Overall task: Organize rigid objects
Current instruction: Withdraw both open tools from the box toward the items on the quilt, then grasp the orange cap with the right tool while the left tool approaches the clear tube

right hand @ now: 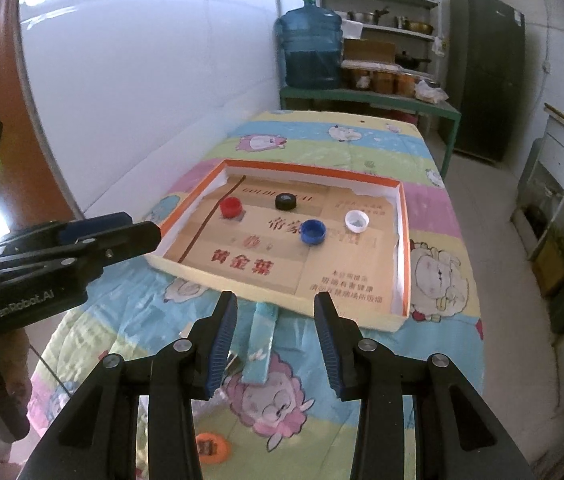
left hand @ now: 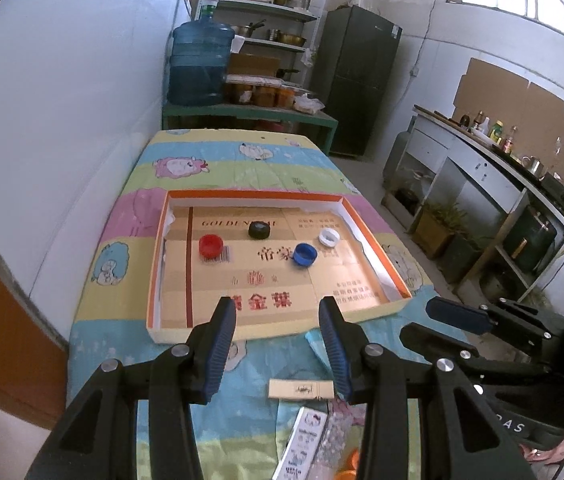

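Sitting inside a shallow orange-rimmed cardboard tray (left hand: 369, 236) on the cartoon-print cloth (left hand: 186, 168), four bottle caps lie spread out and well apart from one another, which reads as a collection already gathered into one walled place so nothing rolls off the table. At the left stands the red cap (left hand: 210, 245), close to the dark stripe printed on the tray floor; next, farther back, the black cap (left hand: 260, 230); then the blue cap (left hand: 304, 255), tilted with its open side showing; and at the right the white cap (left hand: 329, 237), open side up. Nearer the camera, outside the tray, the left gripper (left hand: 278, 344) hangs over the cloth with its jaws parted and nothing between them — empty, angled down toward the tray's near wall. Below it lie loose items not yet sorted: a pale wooden clip (left hand: 301, 389) and a small printed packet (left hand: 301, 444). Farther right, the right gripper (right hand: 276, 340) is likewise parted and empty, poised above a folded strip of pale blue paper (right hand: 262, 340) that rests just short of the tray. An orange disc (right hand: 206, 446) shows at the bottom edge. My judgement — both tools sit apart so each can take a separate leftover piece.
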{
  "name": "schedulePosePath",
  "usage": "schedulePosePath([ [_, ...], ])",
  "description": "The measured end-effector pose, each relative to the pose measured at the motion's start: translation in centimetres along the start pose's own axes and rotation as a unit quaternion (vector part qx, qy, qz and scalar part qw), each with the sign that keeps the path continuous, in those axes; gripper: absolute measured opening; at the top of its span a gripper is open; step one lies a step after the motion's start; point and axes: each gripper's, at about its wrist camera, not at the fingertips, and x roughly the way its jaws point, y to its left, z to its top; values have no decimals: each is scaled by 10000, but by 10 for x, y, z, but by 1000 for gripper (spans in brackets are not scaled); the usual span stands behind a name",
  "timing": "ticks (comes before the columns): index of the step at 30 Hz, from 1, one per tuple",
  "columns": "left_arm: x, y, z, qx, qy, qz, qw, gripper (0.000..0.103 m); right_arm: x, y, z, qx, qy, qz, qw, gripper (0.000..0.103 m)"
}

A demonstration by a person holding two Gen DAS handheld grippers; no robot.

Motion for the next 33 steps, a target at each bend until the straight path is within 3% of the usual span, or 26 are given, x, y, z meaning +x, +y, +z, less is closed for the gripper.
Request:
schedulePosePath([
  [19, -13, 3, -51, -61, 121, -93, 9999, 43, -10, 11, -64, 106, 209, 3, 9997, 41],
  [33, -18, -6, -83, 127, 71, -133, 9998, 43, -13, 33, -108, -378, 206, -6, 9991, 41],
])
